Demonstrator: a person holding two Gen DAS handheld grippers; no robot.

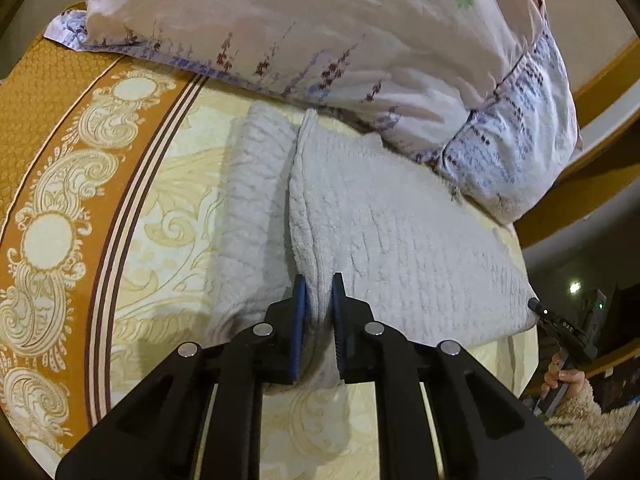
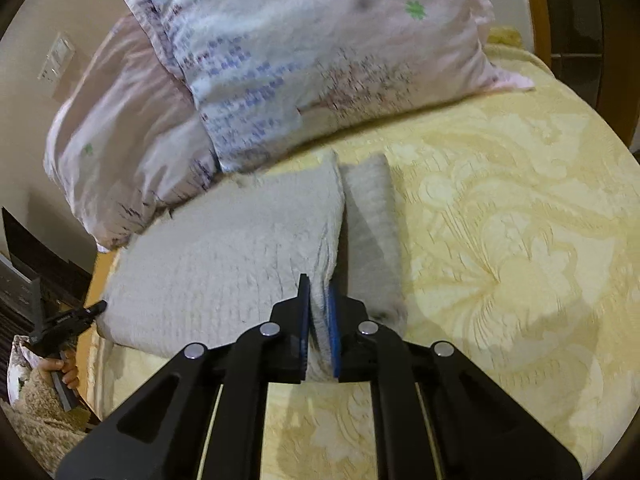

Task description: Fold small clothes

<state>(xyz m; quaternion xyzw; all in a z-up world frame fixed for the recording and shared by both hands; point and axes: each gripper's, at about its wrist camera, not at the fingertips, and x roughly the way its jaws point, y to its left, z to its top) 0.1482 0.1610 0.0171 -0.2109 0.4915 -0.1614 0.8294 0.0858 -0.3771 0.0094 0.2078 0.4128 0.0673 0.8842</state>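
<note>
A small white knitted cloth (image 1: 384, 232) lies on the yellow patterned bedspread (image 1: 172, 216). My left gripper (image 1: 319, 280) is shut on a raised fold of the cloth at its near edge. The right wrist view shows the same cloth (image 2: 224, 248) from the other end, with my right gripper (image 2: 319, 282) shut on its raised fold there. A flat layer of the cloth (image 2: 372, 240) lies beside each fold. Each gripper shows small at the far edge of the other's view.
A pink floral pillow (image 1: 320, 40) rests on the bed just behind the cloth and touches it; it also shows in the right wrist view (image 2: 280, 60). An orange patterned border (image 1: 48, 160) runs along the bedspread's left. The bed's edge and a dark floor lie at the right (image 1: 580, 240).
</note>
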